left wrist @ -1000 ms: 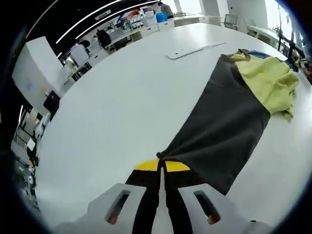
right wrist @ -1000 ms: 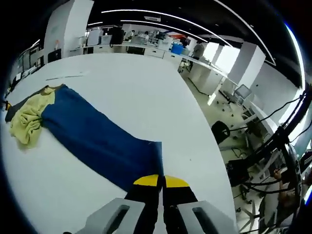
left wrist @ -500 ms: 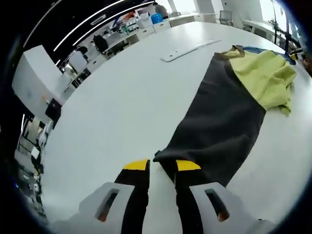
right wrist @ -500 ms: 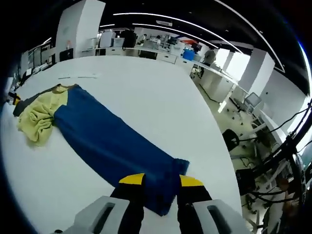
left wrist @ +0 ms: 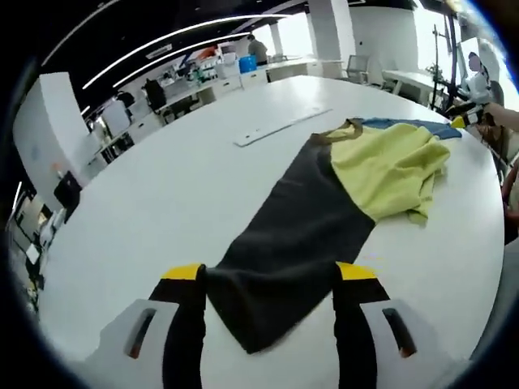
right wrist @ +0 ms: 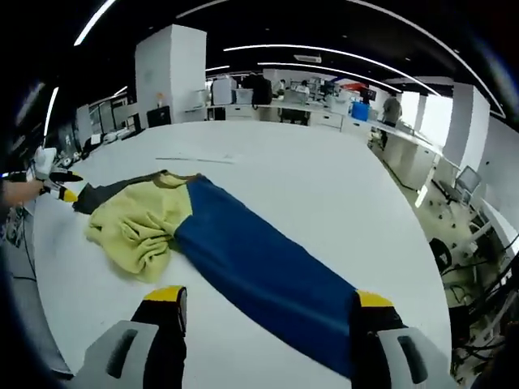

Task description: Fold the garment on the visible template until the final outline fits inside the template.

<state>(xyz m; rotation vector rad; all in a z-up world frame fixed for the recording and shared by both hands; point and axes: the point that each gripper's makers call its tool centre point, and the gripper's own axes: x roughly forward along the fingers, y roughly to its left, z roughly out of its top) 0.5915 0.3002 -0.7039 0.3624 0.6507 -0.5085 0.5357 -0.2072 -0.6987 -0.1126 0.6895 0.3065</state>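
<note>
Both tools just let go of the garment ends.
Left tool (left wrist: 268, 275) and right tool (right wrist: 268, 300), clamped a second ago, now gape apart; black-blue-yellow cloth garment (left wrist: 324, 203) lies stretched on white worktop (left wrist: 162, 186), bunched at 1 o'clock, unfolded.

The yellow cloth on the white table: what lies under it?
The yellow cloth lies bunched over the garment where its dark grey leg and blue leg meet; that covered part cannot be seen.

One garment (left wrist: 324, 203) (yellow, dark grey and blue panels), one table (left wrist: 178, 186), one flat white strip (left wrist: 280, 128).
</note>
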